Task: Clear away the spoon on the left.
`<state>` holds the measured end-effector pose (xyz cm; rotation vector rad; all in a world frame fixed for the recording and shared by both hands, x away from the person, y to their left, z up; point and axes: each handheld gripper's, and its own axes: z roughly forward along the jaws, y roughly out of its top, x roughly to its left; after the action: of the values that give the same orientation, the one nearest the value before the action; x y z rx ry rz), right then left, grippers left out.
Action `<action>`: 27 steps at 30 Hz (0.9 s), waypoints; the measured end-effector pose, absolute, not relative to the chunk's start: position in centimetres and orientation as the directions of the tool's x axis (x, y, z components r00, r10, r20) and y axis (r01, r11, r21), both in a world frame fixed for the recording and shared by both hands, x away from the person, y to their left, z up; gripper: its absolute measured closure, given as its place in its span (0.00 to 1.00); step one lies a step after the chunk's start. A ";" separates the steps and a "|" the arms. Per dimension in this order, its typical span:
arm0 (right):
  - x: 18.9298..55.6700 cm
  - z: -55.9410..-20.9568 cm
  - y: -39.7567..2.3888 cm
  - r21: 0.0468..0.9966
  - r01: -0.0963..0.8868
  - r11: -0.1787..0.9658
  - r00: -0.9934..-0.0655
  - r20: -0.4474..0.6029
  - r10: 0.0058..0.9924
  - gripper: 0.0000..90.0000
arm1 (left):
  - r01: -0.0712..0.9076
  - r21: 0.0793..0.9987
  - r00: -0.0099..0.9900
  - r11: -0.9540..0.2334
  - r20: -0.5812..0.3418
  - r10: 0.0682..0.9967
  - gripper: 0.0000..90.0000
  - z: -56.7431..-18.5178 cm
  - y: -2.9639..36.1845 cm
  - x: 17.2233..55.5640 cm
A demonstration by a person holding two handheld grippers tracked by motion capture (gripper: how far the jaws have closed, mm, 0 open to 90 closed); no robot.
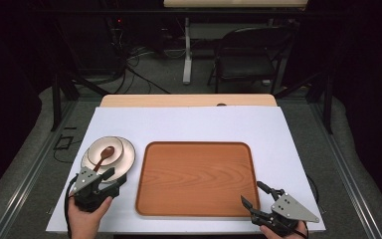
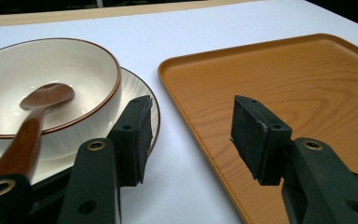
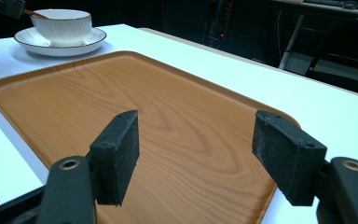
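My left tongs (image 2: 191, 135) apart beside the saucer (image 2: 142, 91), nothing between them, right tongs (image 3: 196, 154) apart over the tray (image 3: 121, 93), gripping nothing

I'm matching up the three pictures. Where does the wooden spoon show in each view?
High view: spoon in the bowl, left of the tray.
Left gripper view: spoon at lower left, in the bowl.
Right gripper view: handle tip at top left.
Shared landmark: the tray.
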<state>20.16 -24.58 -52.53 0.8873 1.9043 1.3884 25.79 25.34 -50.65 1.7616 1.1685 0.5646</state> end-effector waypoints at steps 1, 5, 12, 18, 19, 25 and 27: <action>20.2 -52.5 -24.6 0.961 0.161 0.224 -0.588 -0.089 0.804 0.35 | 0.471 0.873 0.439 -0.128 -0.105 0.893 0.54 -50.6 25.5 25.8; 20.2 -52.5 -24.5 0.960 0.165 0.225 -0.590 -0.087 0.803 0.35 | 0.471 0.873 0.427 -0.124 -0.103 0.899 0.55 -50.6 25.8 25.8; 20.2 -52.5 -24.6 0.962 0.162 0.221 -0.588 -0.085 0.804 0.35 | 0.477 0.872 0.406 -0.110 -0.108 0.907 0.57 -50.7 26.4 25.9; 20.1 -52.5 -24.6 0.962 0.162 0.218 -0.588 -0.084 0.805 0.36 | 0.485 0.869 0.373 -0.096 -0.106 0.922 0.59 -50.7 27.0 26.0; 20.1 -52.5 -24.6 0.962 0.163 0.218 -0.588 -0.083 0.804 0.36 | 0.484 0.870 0.368 -0.090 -0.109 0.923 0.59 -50.7 27.1 26.0; 20.1 -52.5 -24.6 0.963 0.163 0.217 -0.589 -0.082 0.804 0.36 | 0.485 0.872 0.333 -0.066 -0.114 0.936 0.59 -50.6 28.0 26.0; 20.1 -52.5 -24.6 0.963 0.163 0.216 -0.589 -0.081 0.804 0.36 | 0.483 0.874 0.322 -0.060 -0.114 0.940 0.59 -50.6 28.3 26.0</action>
<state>20.13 -24.62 -52.50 0.8923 1.9035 1.3985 26.03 28.30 -50.59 1.6881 1.2948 0.6377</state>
